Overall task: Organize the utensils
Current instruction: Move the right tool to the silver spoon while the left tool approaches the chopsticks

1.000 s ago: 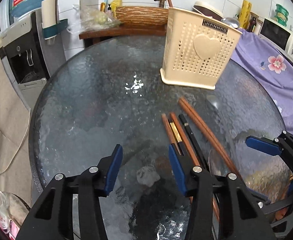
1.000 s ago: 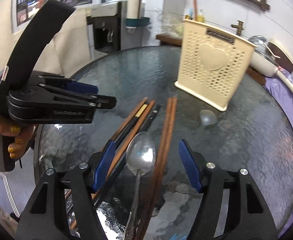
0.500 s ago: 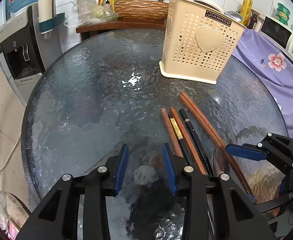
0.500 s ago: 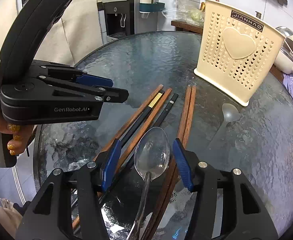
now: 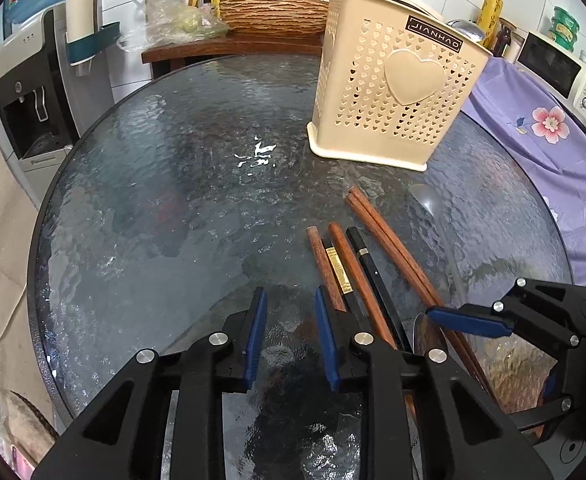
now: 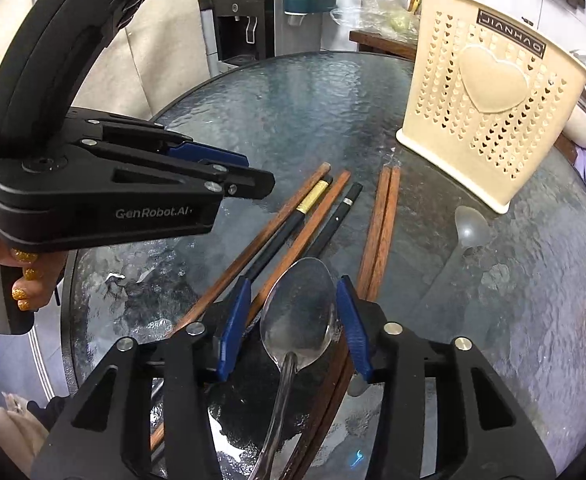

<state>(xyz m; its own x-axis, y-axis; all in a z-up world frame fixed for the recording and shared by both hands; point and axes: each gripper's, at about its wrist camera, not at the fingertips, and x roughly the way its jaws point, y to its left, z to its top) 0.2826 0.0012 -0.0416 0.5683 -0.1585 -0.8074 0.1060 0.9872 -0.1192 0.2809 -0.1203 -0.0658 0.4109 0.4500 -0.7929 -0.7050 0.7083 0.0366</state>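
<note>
While the right claw [image 6: 293, 320] hangs low over the round dark textured-glass counter [image 6: 293, 120], its blue pads sit spread on either side of the shiny metal spoon [image 6: 297, 316], bowl between them, not yet pinched. From the right wrist view, the spoon's handle runs back toward six o'clock. Just at eleven o'clock of the bowl lie mixed brown wooden and black chopsticks [image 6: 293, 224], fanned side by side; a tight pair of reddish-brown wooden chopsticks [image 6: 381, 224] lies at one o'clock. Farther out at two o'clock stands the cream perforated plastic utensil basket with a heart emblem [image 6: 489, 108], upright, with a clear plastic spoon [image 6: 469, 224] just in front of it. At nine o'clock the left claw [image 5: 289, 336] hovers, released and narrowly parted, grasping nothing, beside the chopstick ends.
</note>
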